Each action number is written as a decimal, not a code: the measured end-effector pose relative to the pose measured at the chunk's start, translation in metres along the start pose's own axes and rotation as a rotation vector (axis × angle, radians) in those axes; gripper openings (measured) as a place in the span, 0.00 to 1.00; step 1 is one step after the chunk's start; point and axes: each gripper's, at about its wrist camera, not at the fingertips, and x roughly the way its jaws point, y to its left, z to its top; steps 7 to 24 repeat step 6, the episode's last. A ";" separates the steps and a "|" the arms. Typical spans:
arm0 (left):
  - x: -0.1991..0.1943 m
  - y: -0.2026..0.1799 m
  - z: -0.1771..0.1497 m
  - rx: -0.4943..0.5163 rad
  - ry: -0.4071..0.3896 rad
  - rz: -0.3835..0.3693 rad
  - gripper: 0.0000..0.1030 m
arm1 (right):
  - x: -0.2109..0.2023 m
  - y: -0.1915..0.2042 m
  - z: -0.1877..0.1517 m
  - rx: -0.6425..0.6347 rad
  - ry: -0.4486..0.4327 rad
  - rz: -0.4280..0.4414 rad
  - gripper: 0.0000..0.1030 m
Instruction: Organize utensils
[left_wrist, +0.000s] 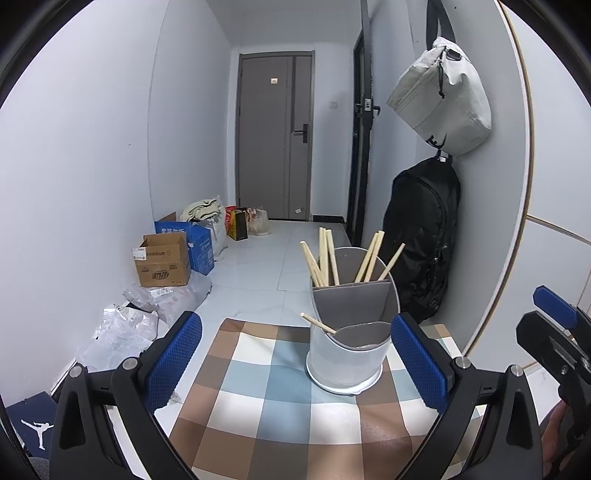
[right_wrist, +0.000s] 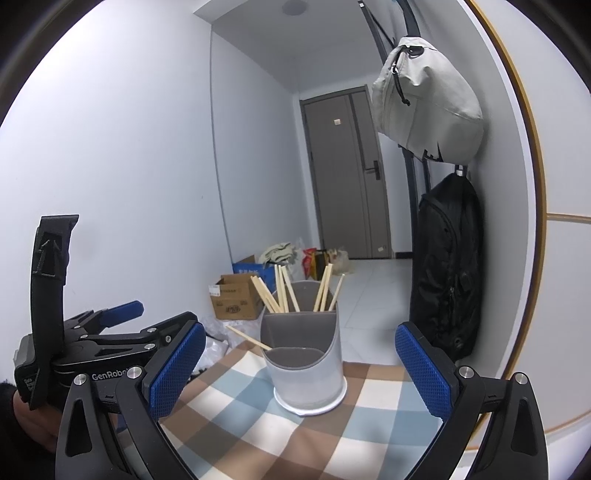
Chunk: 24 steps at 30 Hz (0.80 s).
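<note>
Chopsticks (left_wrist: 325, 258) stand near upright in the holder (left_wrist: 351, 332); one (left_wrist: 317, 324) leans left from the front compartment. Both hand-held grippers, left (left_wrist: 295, 365) and right (right_wrist: 301, 369), hover level, fingers apart, empty.

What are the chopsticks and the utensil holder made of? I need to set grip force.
The chopsticks look like bare pale wood or bamboo: matte tan, squared ends. The utensil holder looks like plastic, though coated metal is possible: a smooth, faintly glossy light-grey shell with a darker matte grey inner divider.
</note>
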 end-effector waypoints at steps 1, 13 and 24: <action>0.000 0.000 0.000 -0.001 0.002 -0.005 0.97 | 0.000 0.000 0.000 -0.001 0.001 0.000 1.00; 0.006 0.001 -0.006 0.003 0.016 -0.020 0.97 | 0.003 0.001 -0.001 -0.004 0.013 -0.001 1.00; 0.006 0.001 -0.006 0.003 0.016 -0.020 0.97 | 0.003 0.001 -0.001 -0.004 0.013 -0.001 1.00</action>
